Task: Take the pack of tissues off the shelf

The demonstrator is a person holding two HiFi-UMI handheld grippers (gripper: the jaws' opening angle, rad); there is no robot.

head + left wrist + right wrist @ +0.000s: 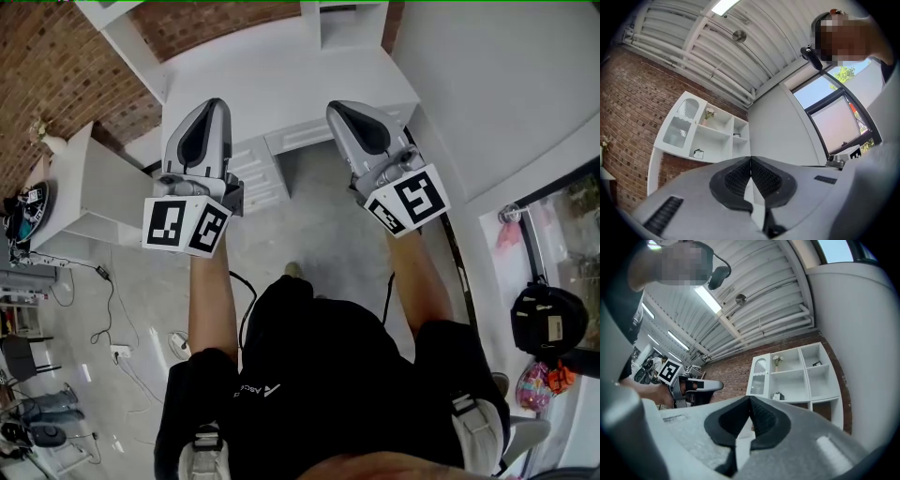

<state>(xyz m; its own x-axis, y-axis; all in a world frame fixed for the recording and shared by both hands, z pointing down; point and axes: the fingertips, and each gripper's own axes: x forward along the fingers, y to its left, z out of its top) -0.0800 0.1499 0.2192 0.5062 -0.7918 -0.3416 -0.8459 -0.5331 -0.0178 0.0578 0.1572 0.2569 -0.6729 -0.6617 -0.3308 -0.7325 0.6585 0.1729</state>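
At the bottom of the head view, a person (328, 375) in a black top stands on a pale grey floor (319, 234), both bare forearms stretched forward. The left hand holds the left gripper (212, 109) and the right hand holds the right gripper (341, 112). They are level with each other and well apart, and each carries a cube with black-and-white square markers (186, 225) at its rear.

In the left gripper view, the left gripper (751, 162) has its two ribbed black pads pressed flat together with nothing between them. In the right gripper view, the right gripper (750, 402) is closed the same way and is also empty.

Just beyond the grippers, the head view shows a white drawer unit (267, 155) on the floor.

Farther off, a white shelf unit (806, 385) stands against a red brick wall (736, 369). Its left column has an arched glazed door (760, 376). The upper middle compartment holds a small vase of flowers (776, 361). Directly below it, in the lower middle compartment, sits the pack of tissues (777, 396), a small white and dark packet too tiny to see clearly. It rests on the shelf board, well apart from both grippers. A small dark item (816, 363) sits in the upper right compartment.
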